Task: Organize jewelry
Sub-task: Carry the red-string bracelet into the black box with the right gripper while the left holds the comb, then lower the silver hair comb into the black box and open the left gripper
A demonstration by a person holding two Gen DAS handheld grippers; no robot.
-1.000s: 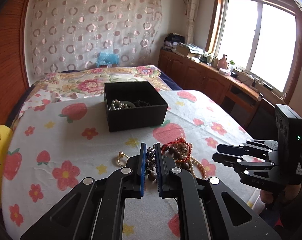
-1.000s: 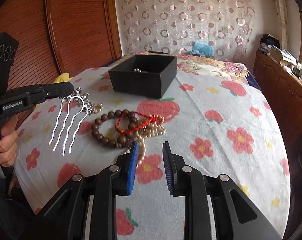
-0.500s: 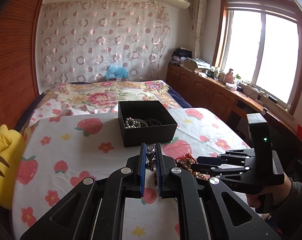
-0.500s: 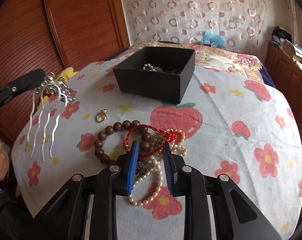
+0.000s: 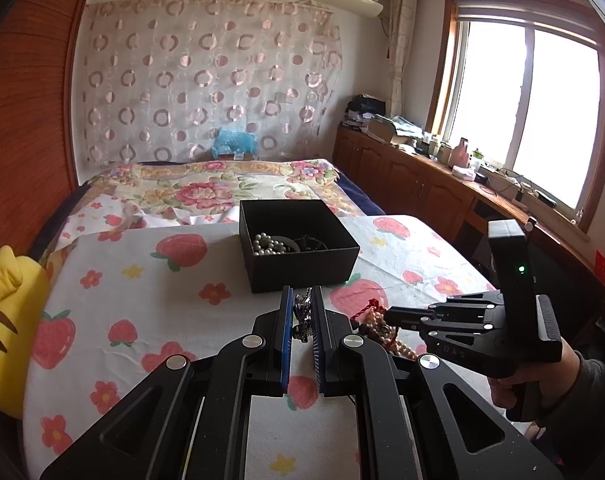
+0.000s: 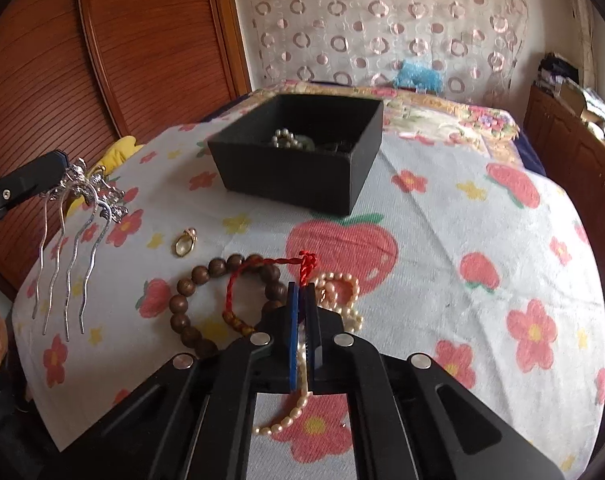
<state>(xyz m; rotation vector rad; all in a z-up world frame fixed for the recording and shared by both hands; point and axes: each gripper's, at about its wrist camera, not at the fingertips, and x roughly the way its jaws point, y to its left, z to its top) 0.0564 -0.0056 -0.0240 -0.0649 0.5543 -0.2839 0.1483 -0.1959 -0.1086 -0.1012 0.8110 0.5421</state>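
Left wrist view: left gripper (image 5: pixel 302 312) nearly closed, clamped on the ornate top of a silver hair comb (image 5: pixel 302 320), held above the flowered cloth (image 5: pixel 142 288). Just beyond, an open black box (image 5: pixel 298 250) with a string of pale beads (image 5: pixel 268 245) inside. To the right, right gripper (image 5: pixel 390 314) in a hand (image 5: pixel 514 384), tip down at a heap of beads.

Right wrist view: right gripper (image 6: pixel 301 300) just closed, blue pads pinching the red cord (image 6: pixel 262 276) with pearl strand (image 6: pixel 338 296) passing between. Brown bead bracelet (image 6: pixel 194 304) lying on the cloth, tangled with cord. Gold ring (image 6: pixel 184 243) apart, near the bracelet. At left, comb's prongs (image 6: pixel 62 264) hanging from the other gripper. Black box behind, upright.
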